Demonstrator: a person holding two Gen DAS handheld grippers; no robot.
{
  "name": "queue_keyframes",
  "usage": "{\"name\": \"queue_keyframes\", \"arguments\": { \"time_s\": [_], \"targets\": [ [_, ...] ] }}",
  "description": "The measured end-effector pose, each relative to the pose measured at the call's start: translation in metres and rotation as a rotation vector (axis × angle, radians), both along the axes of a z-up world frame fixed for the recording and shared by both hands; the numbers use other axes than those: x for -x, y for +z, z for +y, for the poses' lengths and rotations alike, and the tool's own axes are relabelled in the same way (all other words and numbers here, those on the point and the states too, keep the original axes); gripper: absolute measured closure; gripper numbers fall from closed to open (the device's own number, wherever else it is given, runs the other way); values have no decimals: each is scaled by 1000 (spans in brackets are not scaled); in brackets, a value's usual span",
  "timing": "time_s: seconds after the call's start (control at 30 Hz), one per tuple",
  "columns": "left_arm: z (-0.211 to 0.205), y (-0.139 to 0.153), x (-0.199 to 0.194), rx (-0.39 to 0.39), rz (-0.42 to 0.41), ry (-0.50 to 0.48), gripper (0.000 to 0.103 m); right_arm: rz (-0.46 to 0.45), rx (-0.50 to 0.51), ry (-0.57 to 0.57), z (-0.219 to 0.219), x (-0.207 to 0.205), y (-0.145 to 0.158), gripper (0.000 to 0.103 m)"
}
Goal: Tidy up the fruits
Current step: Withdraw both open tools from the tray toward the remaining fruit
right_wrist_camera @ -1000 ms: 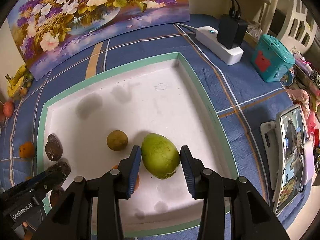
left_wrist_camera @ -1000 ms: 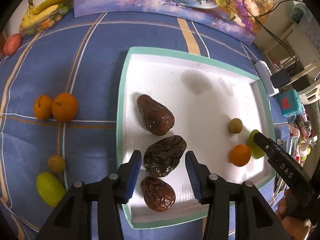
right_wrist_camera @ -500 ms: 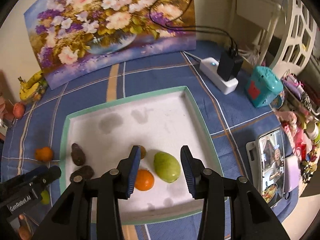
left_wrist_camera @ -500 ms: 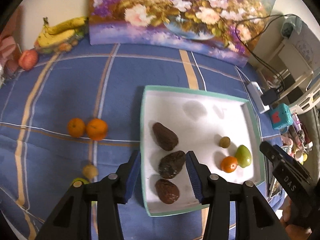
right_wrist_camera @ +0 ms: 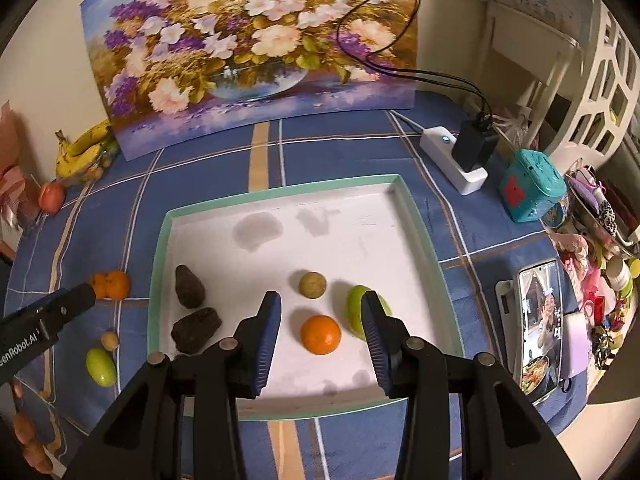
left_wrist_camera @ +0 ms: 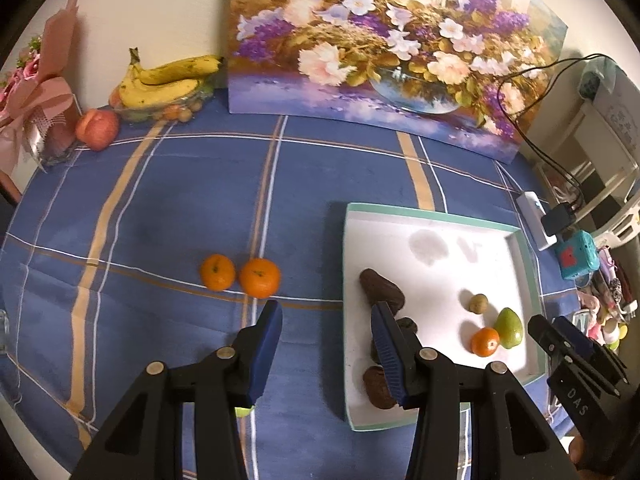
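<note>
A white tray with a green rim lies on the blue checked cloth. In it are three dark brown wrinkled fruits, a small tan fruit, an orange and a green fruit. Two oranges lie on the cloth left of the tray. A green fruit and a small tan fruit lie there too. My left gripper is open and empty, high over the tray's left edge. My right gripper is open and empty above the tray's orange.
A flower painting leans on the back wall. Bananas and a peach sit at the back left. A power strip with charger, a teal box and a phone lie right of the tray.
Both grippers have risen and pulled back from the tray, both open. The left one has shifted left, off the brown fruits. The right one has left the green fruit lying in the tray.
</note>
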State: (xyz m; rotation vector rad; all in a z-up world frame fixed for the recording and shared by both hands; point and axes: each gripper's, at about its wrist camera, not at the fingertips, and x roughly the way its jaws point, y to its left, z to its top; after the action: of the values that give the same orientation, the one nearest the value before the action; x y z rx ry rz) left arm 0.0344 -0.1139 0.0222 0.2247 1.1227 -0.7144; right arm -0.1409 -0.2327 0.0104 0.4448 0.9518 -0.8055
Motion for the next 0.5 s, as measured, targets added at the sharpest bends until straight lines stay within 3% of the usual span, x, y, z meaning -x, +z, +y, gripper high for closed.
{"name": "queue_keyframes", "arguments": {
  "time_s": [0.5],
  "targets": [
    [9, -7, -11, -29, 10, 30, 53, 6, -13, 34, 12, -15, -5, 60]
  ]
}}
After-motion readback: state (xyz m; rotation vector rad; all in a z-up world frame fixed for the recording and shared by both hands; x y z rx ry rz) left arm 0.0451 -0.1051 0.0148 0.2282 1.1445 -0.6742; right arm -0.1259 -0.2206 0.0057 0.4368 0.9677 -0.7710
